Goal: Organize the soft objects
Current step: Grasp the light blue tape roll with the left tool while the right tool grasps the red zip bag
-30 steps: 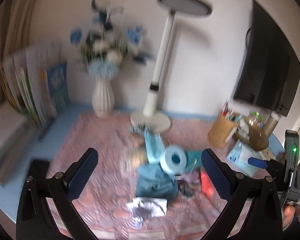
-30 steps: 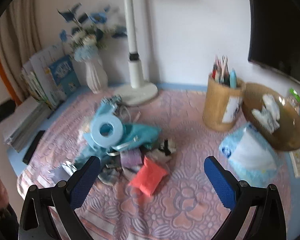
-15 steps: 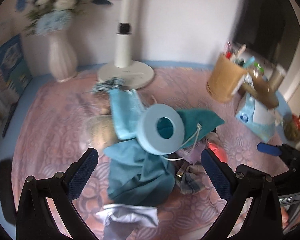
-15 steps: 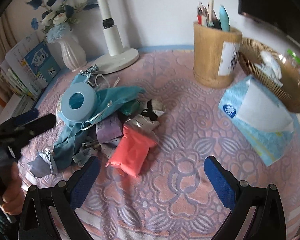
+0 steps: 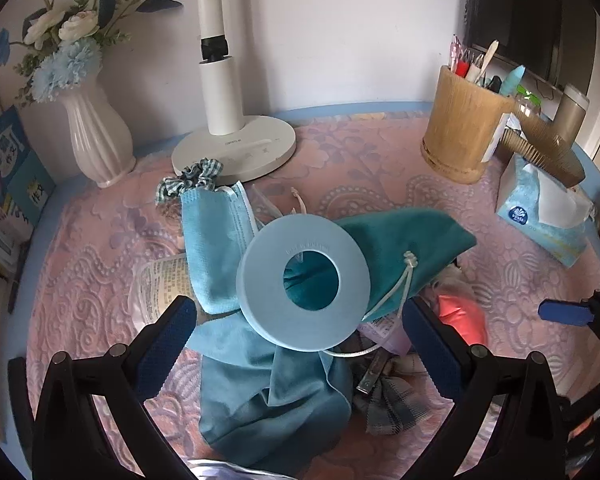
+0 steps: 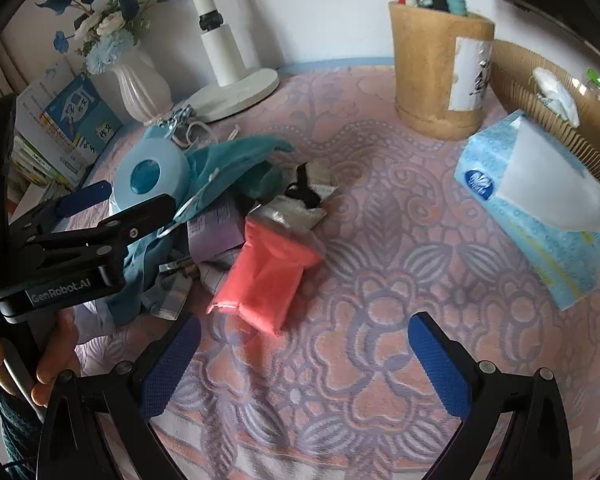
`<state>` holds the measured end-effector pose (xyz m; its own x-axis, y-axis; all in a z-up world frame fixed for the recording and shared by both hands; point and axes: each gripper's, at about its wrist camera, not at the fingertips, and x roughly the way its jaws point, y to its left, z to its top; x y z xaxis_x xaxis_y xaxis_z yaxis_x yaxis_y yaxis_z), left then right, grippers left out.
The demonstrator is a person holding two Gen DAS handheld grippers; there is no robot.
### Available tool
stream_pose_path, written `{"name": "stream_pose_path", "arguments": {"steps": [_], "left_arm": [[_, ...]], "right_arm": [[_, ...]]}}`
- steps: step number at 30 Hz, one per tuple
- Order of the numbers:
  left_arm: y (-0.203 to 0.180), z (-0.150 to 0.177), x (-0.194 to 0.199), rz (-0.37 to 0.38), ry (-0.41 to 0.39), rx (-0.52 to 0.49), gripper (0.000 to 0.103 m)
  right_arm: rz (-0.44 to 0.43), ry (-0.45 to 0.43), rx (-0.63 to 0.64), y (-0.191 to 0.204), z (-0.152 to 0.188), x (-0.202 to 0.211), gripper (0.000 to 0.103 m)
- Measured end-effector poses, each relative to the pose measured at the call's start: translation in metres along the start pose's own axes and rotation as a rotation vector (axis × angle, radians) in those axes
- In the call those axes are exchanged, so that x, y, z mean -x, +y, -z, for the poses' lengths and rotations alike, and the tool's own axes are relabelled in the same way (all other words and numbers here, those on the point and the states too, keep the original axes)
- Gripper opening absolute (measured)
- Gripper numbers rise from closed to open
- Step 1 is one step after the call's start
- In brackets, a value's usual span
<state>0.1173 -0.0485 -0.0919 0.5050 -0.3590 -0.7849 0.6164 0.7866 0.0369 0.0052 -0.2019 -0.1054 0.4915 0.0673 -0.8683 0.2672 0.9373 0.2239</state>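
Centrally, the desk [image 6: 380,320] carries a pink patterned cover; the pile of soft objects [image 5: 284,340] lies mid-left on it: teal drawstring pouch [image 5: 412,236], light blue ring [image 5: 302,282] on top, face mask [image 5: 212,232] at far left, red packet [image 6: 266,280] at near right; tissue box [image 6: 540,216] well apart at right; left gripper [image 5: 300,348] wide open, just above the ring, holding nothing; right gripper [image 6: 300,364] wide open, empty, near the red packet.
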Motion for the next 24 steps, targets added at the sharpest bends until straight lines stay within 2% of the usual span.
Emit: {"name": "stream_pose_path", "arguments": {"steps": [3, 7, 9, 12, 13, 15, 16, 19, 21, 23, 24], "left_arm": [[0.003, 0.001, -0.005, 0.012, 0.010, 0.016, 0.101], [0.007, 0.001, -0.012, 0.024, 0.019, 0.036, 0.094], [0.007, 0.001, -0.012, 0.006, 0.011, 0.032, 0.087], [0.007, 0.001, -0.012, -0.002, 0.006, 0.030, 0.083], [0.007, 0.001, -0.012, 0.001, 0.003, 0.029, 0.082], [0.005, 0.001, -0.012, 0.004, 0.002, 0.021, 0.067], [0.004, 0.001, -0.012, 0.006, 0.002, 0.015, 0.065], [0.002, 0.001, -0.012, -0.001, -0.002, 0.013, 0.064], [0.002, 0.002, -0.011, 0.001, -0.001, 0.012, 0.065], [0.005, 0.002, -0.009, 0.005, -0.001, 0.020, 0.067], [0.008, 0.003, -0.007, 0.018, -0.002, 0.029, 0.067]], "right_arm": [[-0.026, 0.022, -0.016, 0.006, 0.001, -0.005, 0.103], [0.008, 0.027, -0.022, 0.014, 0.000, -0.013, 0.102], [0.012, 0.039, -0.041, 0.013, -0.001, -0.018, 0.088], [0.001, 0.059, -0.064, 0.011, -0.002, -0.025, 0.080], [0.009, 0.046, -0.061, 0.011, -0.003, -0.024, 0.078], [0.010, 0.043, -0.055, 0.013, -0.005, -0.025, 0.076], [0.005, 0.043, -0.058, 0.014, -0.005, -0.026, 0.076], [0.009, 0.040, -0.056, 0.016, -0.007, -0.027, 0.074], [0.031, 0.032, -0.036, 0.020, -0.009, -0.029, 0.053], [0.071, 0.019, 0.006, 0.026, -0.008, -0.029, 0.041], [0.085, 0.015, 0.016, 0.026, -0.008, -0.029, 0.041]]}}
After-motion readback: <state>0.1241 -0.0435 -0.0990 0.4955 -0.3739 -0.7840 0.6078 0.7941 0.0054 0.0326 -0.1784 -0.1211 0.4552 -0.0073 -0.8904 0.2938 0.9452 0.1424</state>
